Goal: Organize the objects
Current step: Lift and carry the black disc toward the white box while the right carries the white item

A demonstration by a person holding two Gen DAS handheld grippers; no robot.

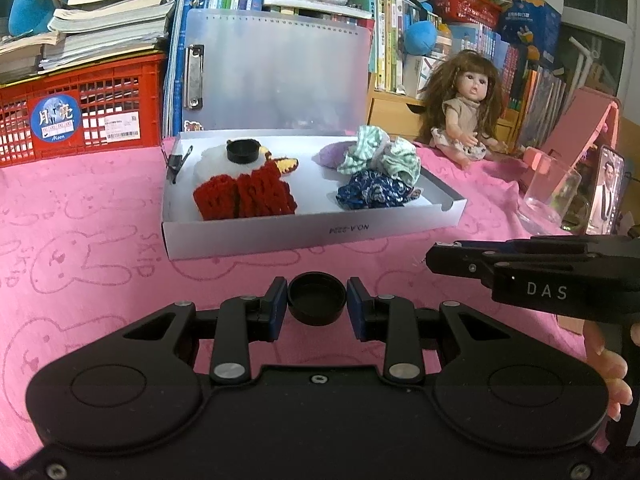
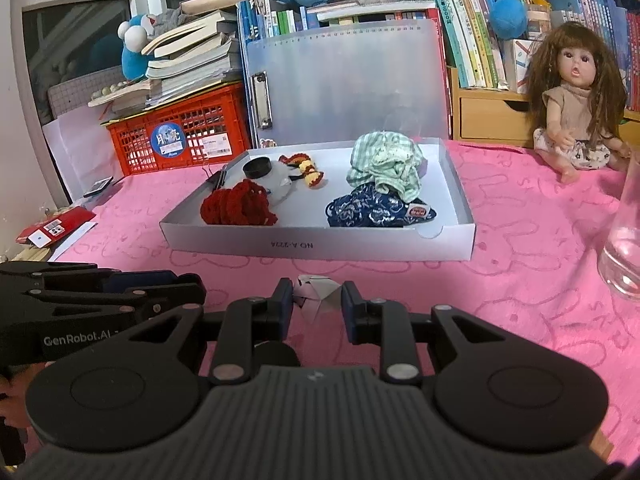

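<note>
A white shallow box (image 1: pixel 312 232) (image 2: pixel 320 246) lies on the pink cloth. It holds a red knitted piece (image 1: pixel 244 192) (image 2: pixel 236 204), a black cap (image 1: pixel 243 151) (image 2: pixel 258 168), a green-white cloth (image 1: pixel 380 156) (image 2: pixel 386 160) and a blue patterned cloth (image 1: pixel 372 192) (image 2: pixel 376 210). My left gripper (image 1: pixel 317 300) is shut on a second black cap (image 1: pixel 317 298) just above the cloth, in front of the box. My right gripper (image 2: pixel 314 298) is shut on a small folded white paper piece (image 2: pixel 316 296), also in front of the box.
A doll (image 1: pixel 464 116) (image 2: pixel 576 104) sits at the back right. A clear glass (image 1: pixel 550 196) (image 2: pixel 624 240) stands right of the box. A red crate (image 1: pixel 80 116) (image 2: pixel 180 136), book stacks and a translucent clipboard (image 1: pixel 276 72) line the back. A phone (image 1: pixel 608 192) stands far right.
</note>
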